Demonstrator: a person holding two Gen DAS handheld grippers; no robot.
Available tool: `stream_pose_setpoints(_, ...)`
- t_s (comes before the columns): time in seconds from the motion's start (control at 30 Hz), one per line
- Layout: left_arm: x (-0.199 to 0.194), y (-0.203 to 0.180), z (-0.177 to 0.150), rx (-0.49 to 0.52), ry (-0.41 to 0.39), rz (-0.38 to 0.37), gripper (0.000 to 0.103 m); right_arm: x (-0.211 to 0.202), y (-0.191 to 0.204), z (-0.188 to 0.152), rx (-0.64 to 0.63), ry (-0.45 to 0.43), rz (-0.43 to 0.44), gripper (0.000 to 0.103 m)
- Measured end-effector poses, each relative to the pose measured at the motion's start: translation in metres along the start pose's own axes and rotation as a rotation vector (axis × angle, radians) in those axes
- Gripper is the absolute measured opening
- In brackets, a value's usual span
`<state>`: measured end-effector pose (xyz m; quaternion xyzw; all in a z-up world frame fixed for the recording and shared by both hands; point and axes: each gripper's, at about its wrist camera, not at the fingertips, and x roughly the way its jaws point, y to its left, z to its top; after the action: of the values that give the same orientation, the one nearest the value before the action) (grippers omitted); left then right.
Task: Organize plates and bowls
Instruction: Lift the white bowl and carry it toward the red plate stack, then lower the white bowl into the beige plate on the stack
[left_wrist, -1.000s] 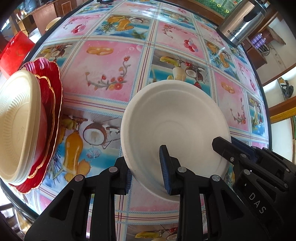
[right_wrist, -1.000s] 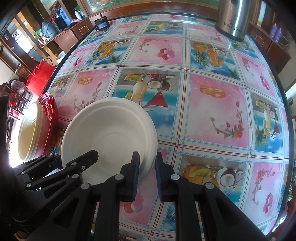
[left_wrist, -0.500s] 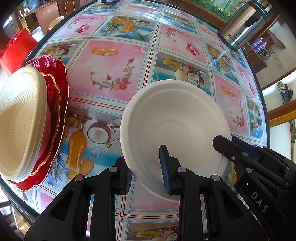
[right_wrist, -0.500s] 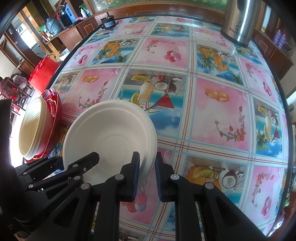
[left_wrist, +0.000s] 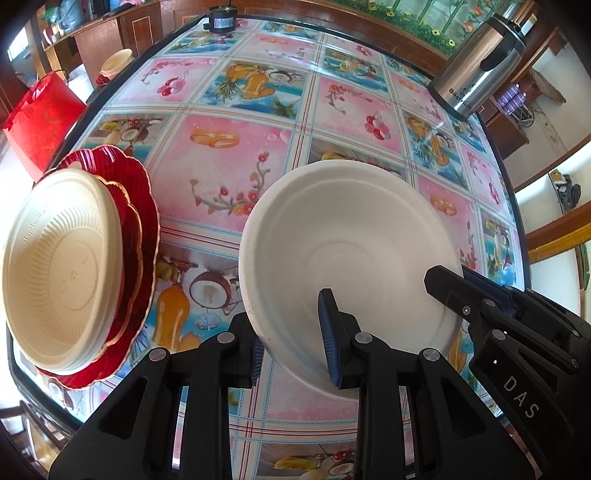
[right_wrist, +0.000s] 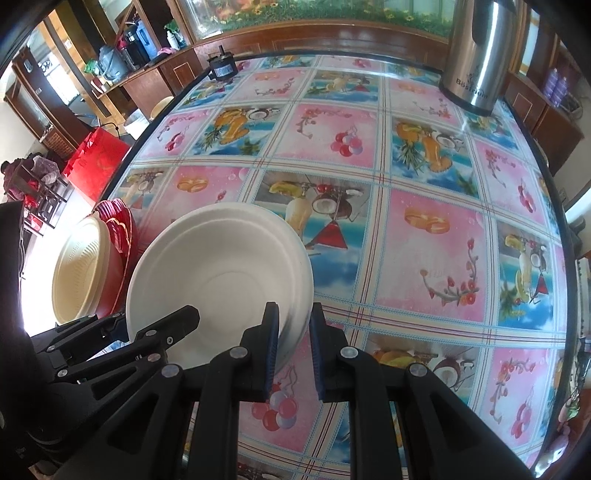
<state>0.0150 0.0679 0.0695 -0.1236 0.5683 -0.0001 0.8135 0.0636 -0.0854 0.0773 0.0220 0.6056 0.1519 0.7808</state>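
A white paper bowl (left_wrist: 351, 251) is held tilted above the table by both grippers; it also shows in the right wrist view (right_wrist: 221, 266). My left gripper (left_wrist: 293, 345) is shut on its near-left rim. My right gripper (right_wrist: 293, 350) is shut on its near-right rim. On the table's left edge a cream ribbed bowl (left_wrist: 59, 273) sits on a small red plate stacked on a larger red scalloped plate (left_wrist: 142, 206). That stack shows in the right wrist view, the cream bowl (right_wrist: 79, 269) in front of the red plates (right_wrist: 118, 225).
The round table (right_wrist: 436, 229) has a glossy fruit-patterned cloth. A steel thermos (right_wrist: 476, 55) stands at the far right and a small black device (right_wrist: 221, 68) at the far edge. A red bag (left_wrist: 40, 122) stands off the table to the left.
Both grippers have lifted the white bowl and pulled back a little. The red plate stack has shifted right in the left wrist view. The grips have not changed.
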Motion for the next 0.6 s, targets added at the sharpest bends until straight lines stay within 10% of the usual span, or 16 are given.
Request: stream_pose_setpoints(0.6,-0.027,0.018,0.014,-0.042,-0.066,0.021,0.027,-0.013,0.026,0.023,-0.056,-0.055,0.026,0.015)
